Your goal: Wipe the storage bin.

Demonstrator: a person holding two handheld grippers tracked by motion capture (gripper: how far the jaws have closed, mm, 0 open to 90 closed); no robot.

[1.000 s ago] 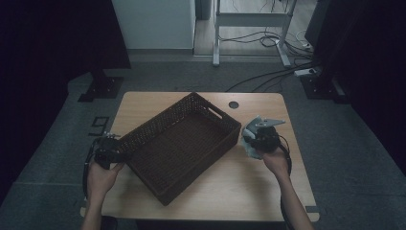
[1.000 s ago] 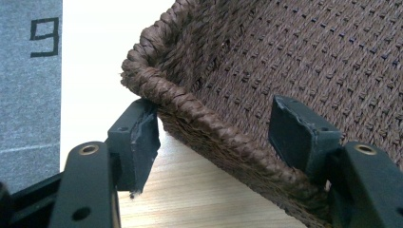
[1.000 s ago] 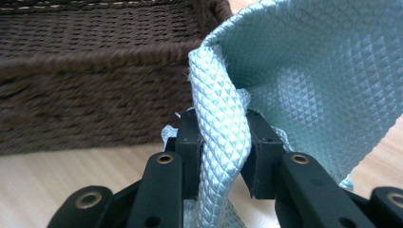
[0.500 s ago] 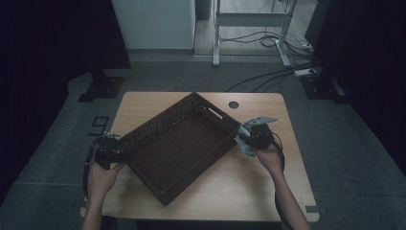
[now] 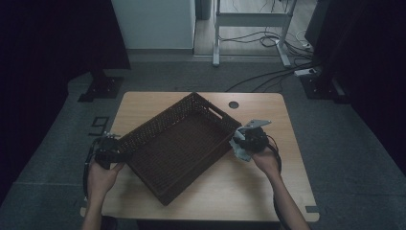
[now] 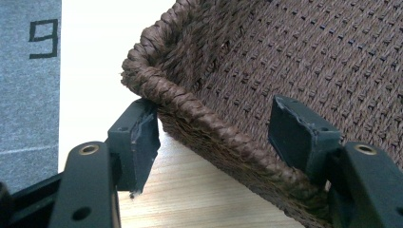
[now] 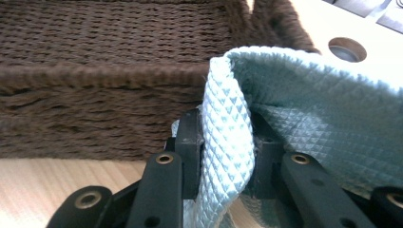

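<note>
My right gripper (image 7: 228, 156) pinches a fold of the pale blue quilted cloth (image 7: 323, 128); the wicker basket (image 5: 184, 143) sits just ahead of its jaws, presumably the drop target. My left gripper (image 6: 214, 142) straddles the basket's near rim, jaws not visibly clamped, likely to steady it on the table (image 5: 268, 191).

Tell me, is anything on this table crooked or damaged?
The woven basket sits askew, turned diagonally to the table edges. The left tongs straddle its rim at one corner; the pad outside the rim looks chipped. Nothing is spilled.
</note>
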